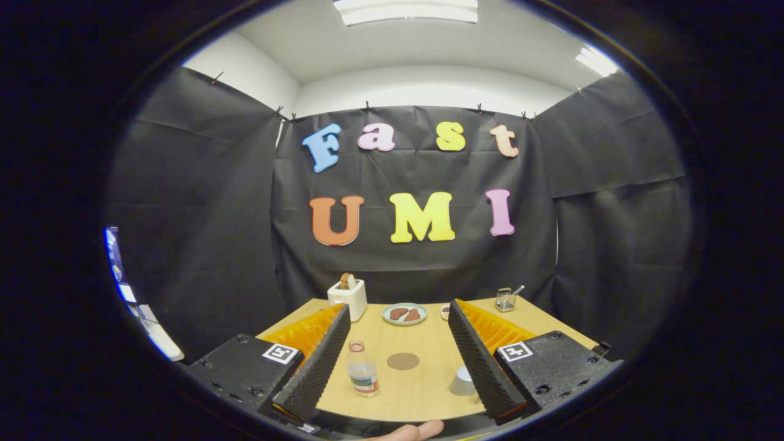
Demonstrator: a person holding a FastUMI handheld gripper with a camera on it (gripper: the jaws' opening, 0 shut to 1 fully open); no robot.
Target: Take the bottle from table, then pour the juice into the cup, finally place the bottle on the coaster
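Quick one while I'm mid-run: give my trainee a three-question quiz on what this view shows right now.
1. True or false: the tool is shut on the bottle.
2. What lies on the table between the bottle and the cup? A) a spoon B) the coaster C) a fork
3. Fill in: the plate at the far side sits beside the white ______.

Key
1. False: its fingers stand wide open, with the bottle upright between them, untouched.
2. B
3. toaster

Pale wooden table (422,383), brown coaster (403,361), seemingly red-capped bottle (362,369), grey cup (463,381)
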